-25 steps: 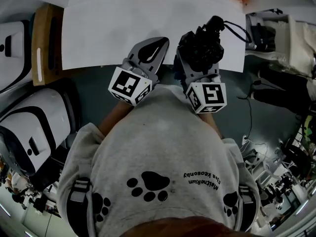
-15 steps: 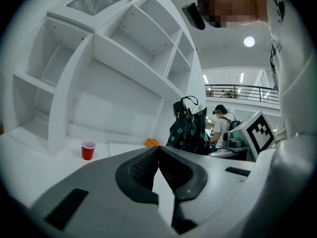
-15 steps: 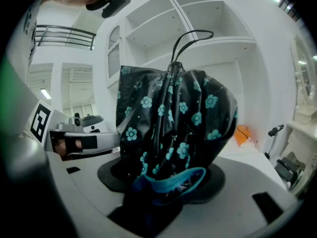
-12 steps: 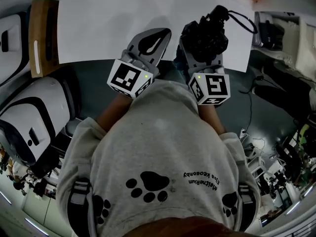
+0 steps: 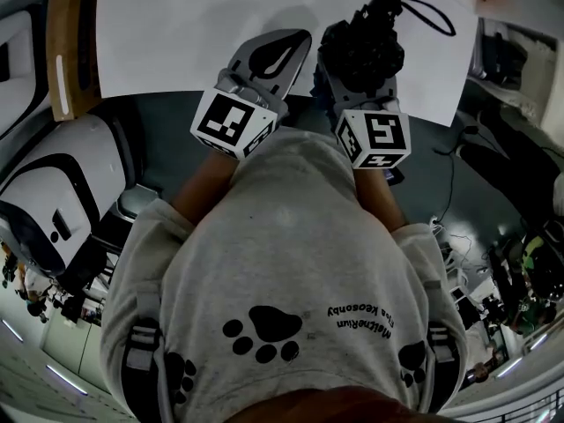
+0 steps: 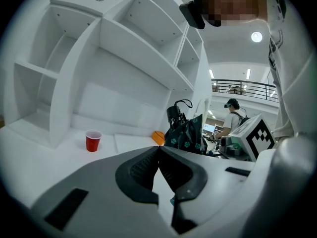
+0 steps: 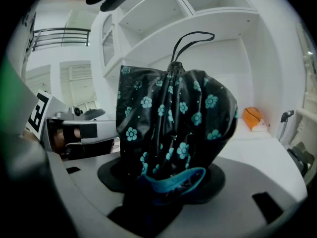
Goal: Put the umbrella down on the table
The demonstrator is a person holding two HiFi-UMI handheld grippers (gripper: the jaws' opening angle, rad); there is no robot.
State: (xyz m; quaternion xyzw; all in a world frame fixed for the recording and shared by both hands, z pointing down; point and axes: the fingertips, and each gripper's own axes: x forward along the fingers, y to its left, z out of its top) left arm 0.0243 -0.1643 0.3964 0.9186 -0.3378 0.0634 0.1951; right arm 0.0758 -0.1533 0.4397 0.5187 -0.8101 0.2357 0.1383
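Note:
A folded black umbrella (image 5: pixel 366 47) with teal flowers and a black wrist loop sits bunched between the jaws of my right gripper (image 5: pixel 361 70), which is shut on it just past the near edge of the white table (image 5: pixel 176 42). In the right gripper view the umbrella (image 7: pixel 173 118) fills the middle and hides the fingertips of that gripper (image 7: pixel 167 175). My left gripper (image 5: pixel 295 44) is beside it on the left, jaws meeting with nothing between them (image 6: pixel 158 148). From the left gripper view the umbrella (image 6: pixel 185 133) stands to the right.
A red cup (image 6: pixel 92 141) and an orange object (image 6: pixel 158 138) stand at the table's back, below a white shelf unit (image 6: pixel 124 58). A wooden board (image 5: pixel 63 60) and white machines (image 5: pixel 62 210) lie left of the table. Another person (image 6: pixel 233 115) stands far behind.
Both grippers have sunk and moved forward over the table's near edge. The umbrella has stayed in the right gripper, and the left gripper has stayed shut.

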